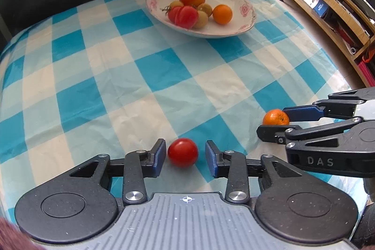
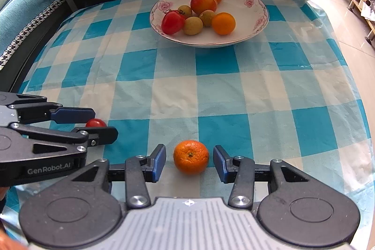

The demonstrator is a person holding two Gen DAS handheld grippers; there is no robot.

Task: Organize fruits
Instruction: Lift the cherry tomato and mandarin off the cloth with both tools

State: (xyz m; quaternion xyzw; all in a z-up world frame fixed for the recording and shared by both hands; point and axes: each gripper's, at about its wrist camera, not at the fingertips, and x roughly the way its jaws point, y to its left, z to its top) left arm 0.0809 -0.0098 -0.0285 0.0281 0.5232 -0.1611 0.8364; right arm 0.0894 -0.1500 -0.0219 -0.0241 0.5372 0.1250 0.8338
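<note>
Most of the fruit's already in the flowered bowl (image 2: 257, 13) at the far end of the checked cloth (image 2: 218, 90), approx seven pieces piled there. Two left out near the front: a red tomato (image 1: 183, 152) and a small orange (image 2: 191, 157), both sitting on the cloth. Left gripper (image 1: 183, 157) straddles the tomato, right gripper (image 2: 190, 162) straddles the orange, jaws of each narrow w/ slim gaps, pads not pressing yet. So nearly done imo: grab both, carry to bowl.

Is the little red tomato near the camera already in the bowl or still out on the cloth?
Out. The red tomato lies on the checked cloth, between the left gripper's open pads, far from the bowl.
</note>
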